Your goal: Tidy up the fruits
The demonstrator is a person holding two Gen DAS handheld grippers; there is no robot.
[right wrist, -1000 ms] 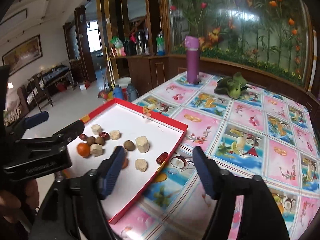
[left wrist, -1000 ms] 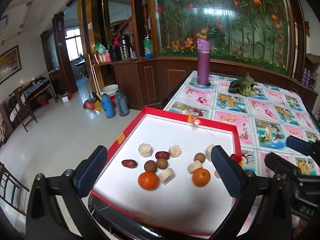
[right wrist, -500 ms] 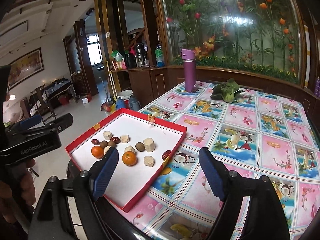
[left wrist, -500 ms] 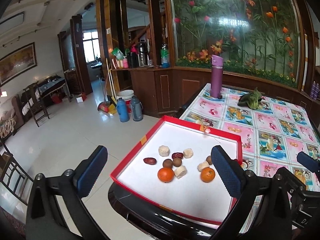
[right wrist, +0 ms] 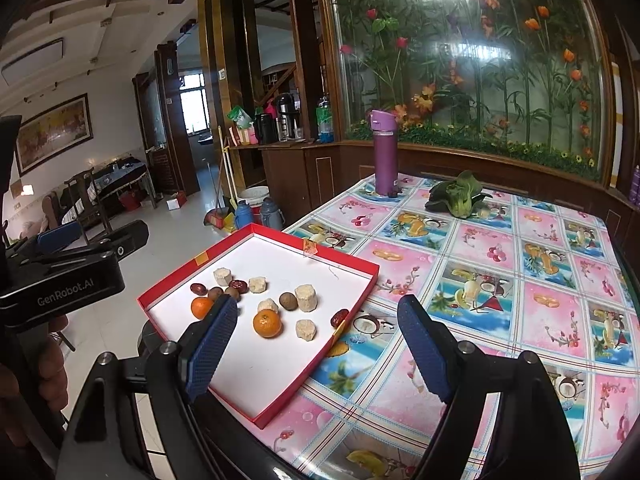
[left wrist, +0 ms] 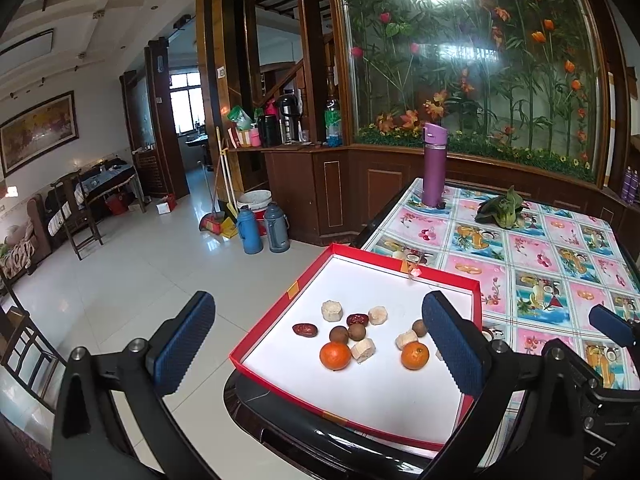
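From my right gripper (right wrist: 316, 344), jaws spread wide and empty, I look down on the red tray (right wrist: 280, 392) at the table's corner. Inside it lie two oranges (right wrist: 267, 323), pale chunks and brown round fruits, probably longans. Beyond the tray stands a purple bottle (right wrist: 385, 152), leafy greens (right wrist: 460, 198) beside it.

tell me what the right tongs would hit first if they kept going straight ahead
Probably the red box, at its right wall near the date lying against it. The open right tongs point roughly there, though depth is hard to judge through the fisheye.
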